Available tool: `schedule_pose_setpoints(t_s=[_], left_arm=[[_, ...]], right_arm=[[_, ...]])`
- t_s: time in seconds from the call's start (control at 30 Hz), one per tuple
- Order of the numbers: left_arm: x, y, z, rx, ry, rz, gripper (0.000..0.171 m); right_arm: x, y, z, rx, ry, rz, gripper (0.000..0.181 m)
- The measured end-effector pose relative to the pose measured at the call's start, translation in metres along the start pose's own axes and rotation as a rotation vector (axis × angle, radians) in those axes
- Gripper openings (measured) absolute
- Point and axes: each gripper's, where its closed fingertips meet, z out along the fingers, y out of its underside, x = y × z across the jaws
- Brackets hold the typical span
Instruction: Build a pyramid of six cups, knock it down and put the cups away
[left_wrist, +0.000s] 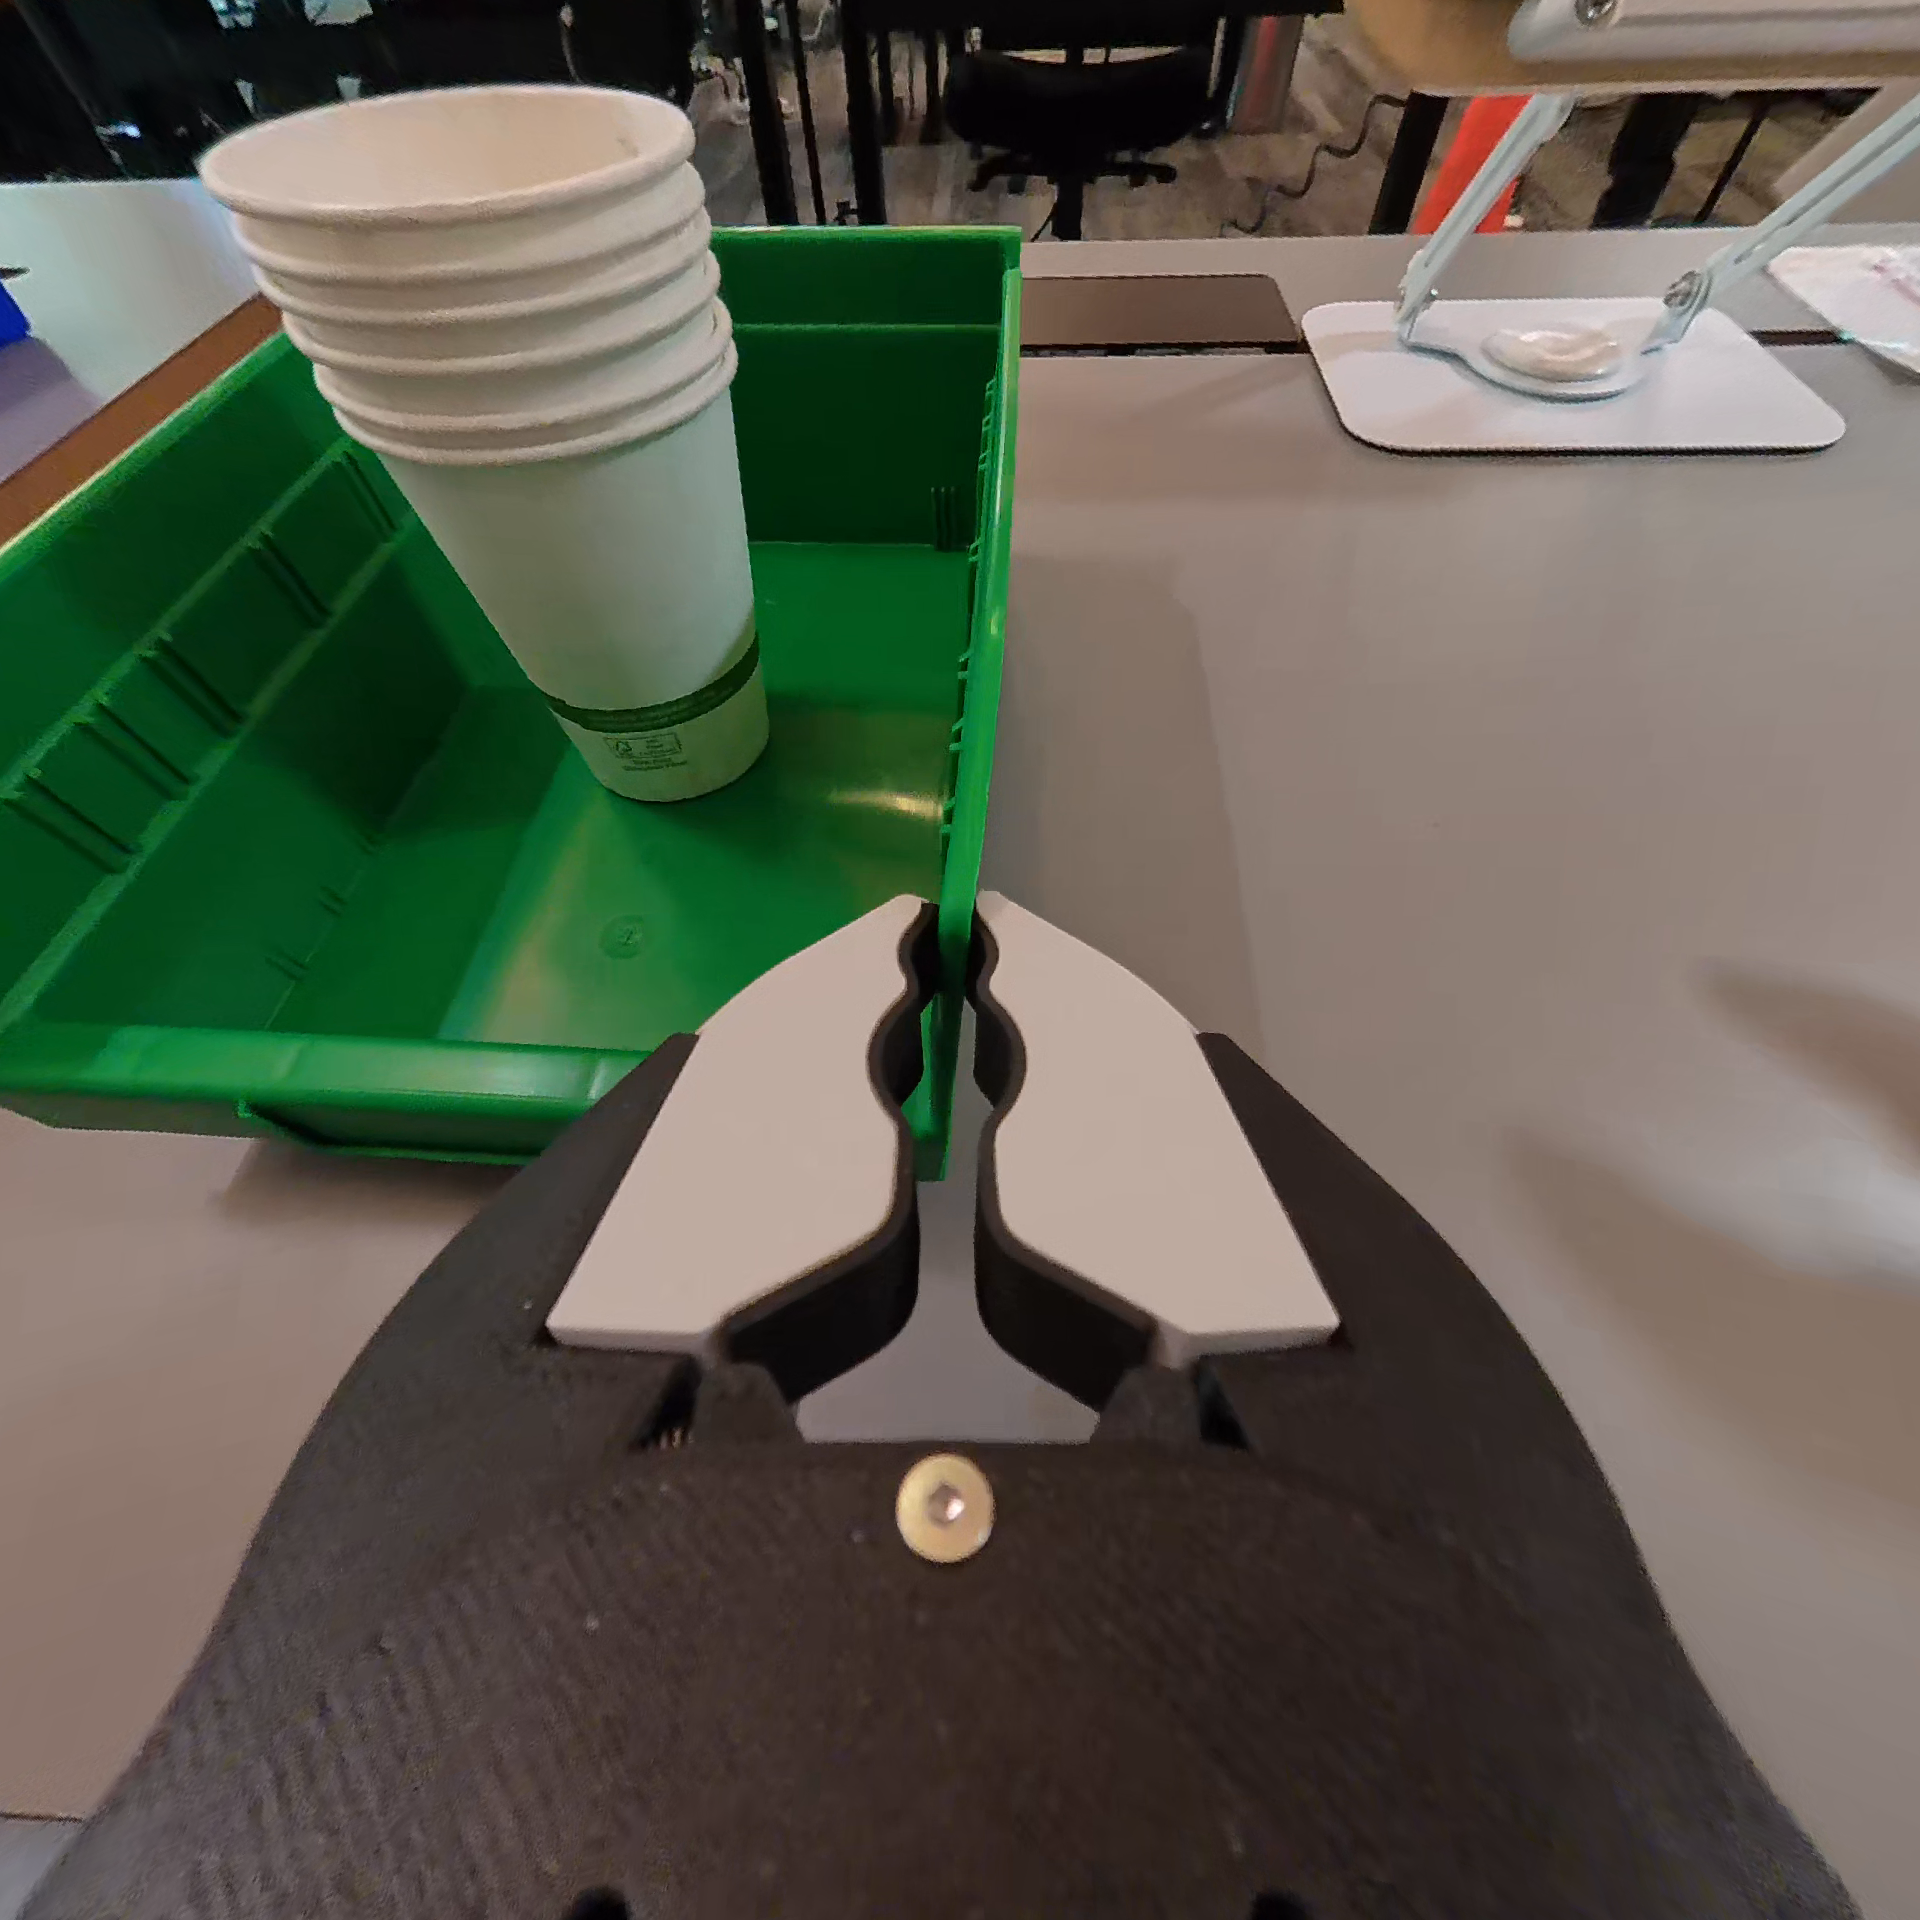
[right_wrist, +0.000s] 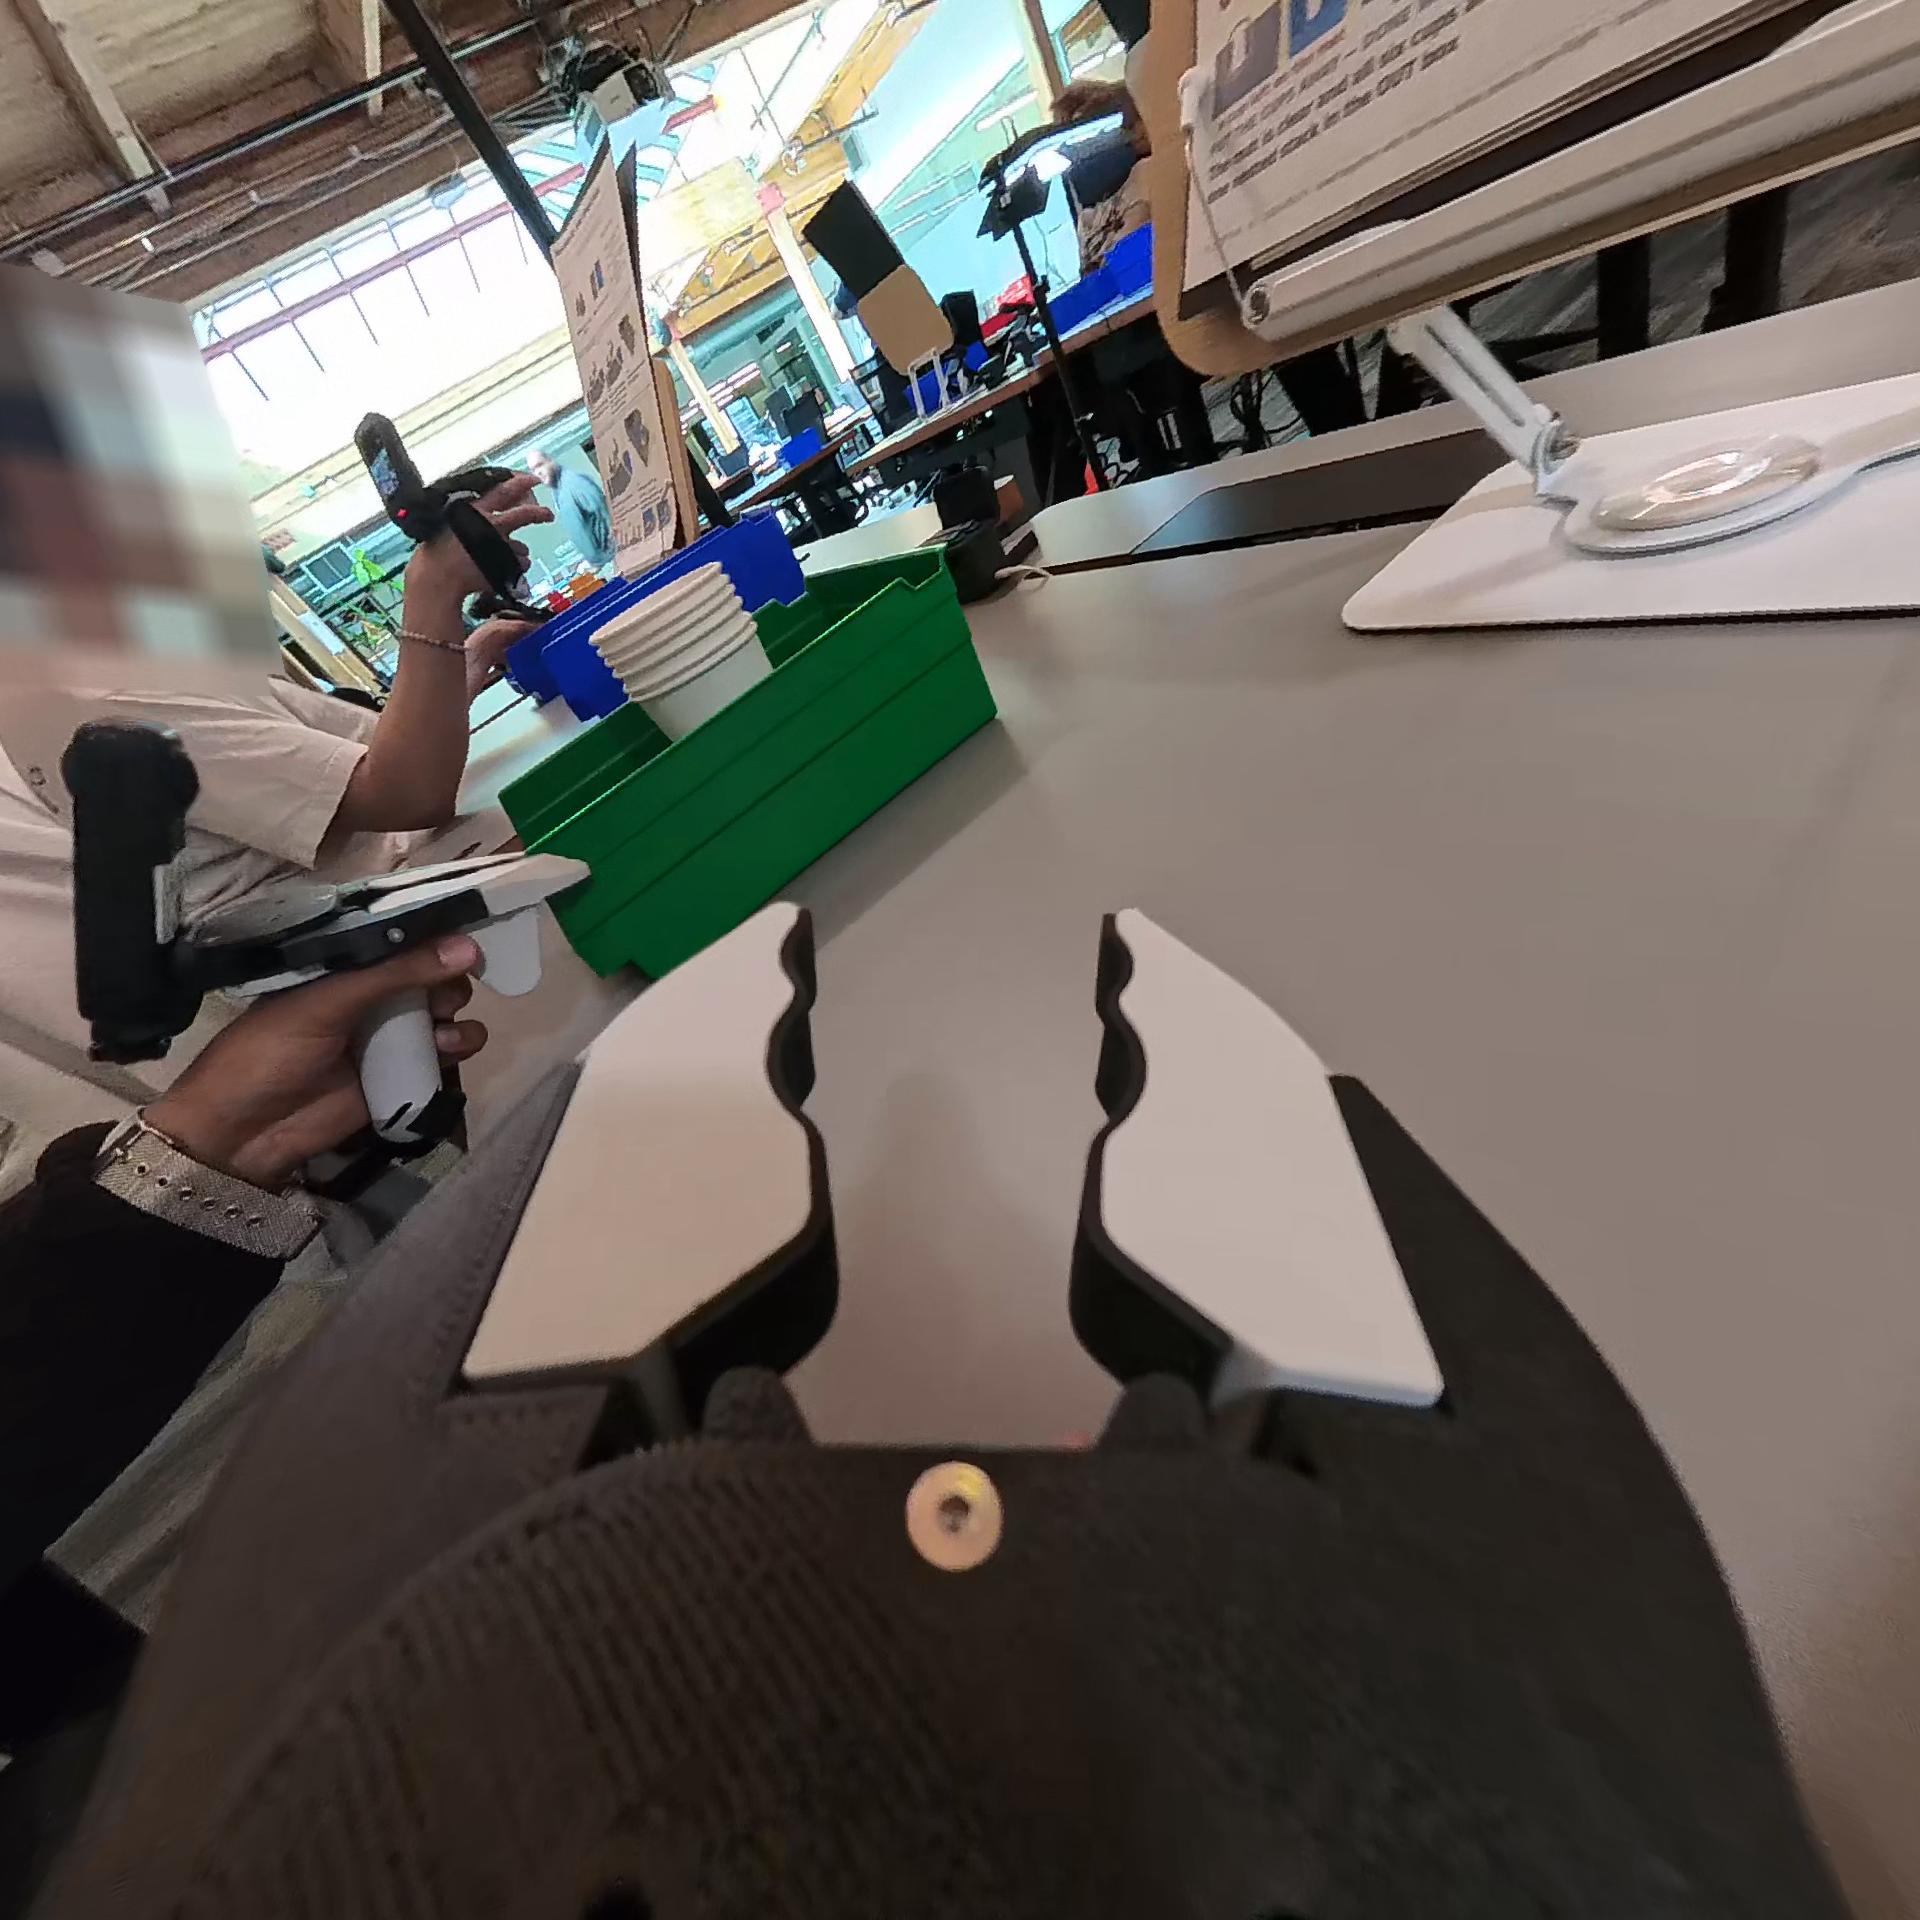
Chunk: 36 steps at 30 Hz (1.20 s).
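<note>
A green plastic bin (left_wrist: 260, 790) sits on the grey table. A nested stack of white paper cups (left_wrist: 540, 416) stands tilted inside it. My left gripper (left_wrist: 954, 925) is shut on the bin's right wall near its front corner; the thin green wall runs between the two fingers. In the right wrist view the bin (right_wrist: 790, 758) and the cup stack (right_wrist: 686, 649) lie farther off to the left, and the left gripper (right_wrist: 540, 873), held in a hand, meets the bin's near corner. My right gripper (right_wrist: 956, 935) is open and empty above bare table, apart from the bin.
A white stand base (left_wrist: 1569, 384) with a metal arm stands at the back right, also in the right wrist view (right_wrist: 1621, 551), holding a board above. Blue bins (right_wrist: 665, 613) sit behind the green one. A person sits at the left with a raised hand (right_wrist: 488, 520).
</note>
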Motion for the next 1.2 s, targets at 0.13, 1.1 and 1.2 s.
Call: schedule_pose_setpoints(t_s=[0.13,1.1,1.2], left_arm=[[0.012,-0.009,-0.008,0.068,0.072,0.011,0.027],[-0.074,-0.071,-0.034,0.461,0.062,-0.397,0.035],[-0.077,-0.077,-0.022,0.468,0.054,-0.383,0.035]], right_arm=[[-0.006,0.004,0.007,-0.023,-0.026,0.002,0.053],[-0.009,0.035,0.004,-0.171,0.020,-0.152,0.056],[-0.008,0.040,-0.005,-0.182,0.045,-0.161,0.056]])
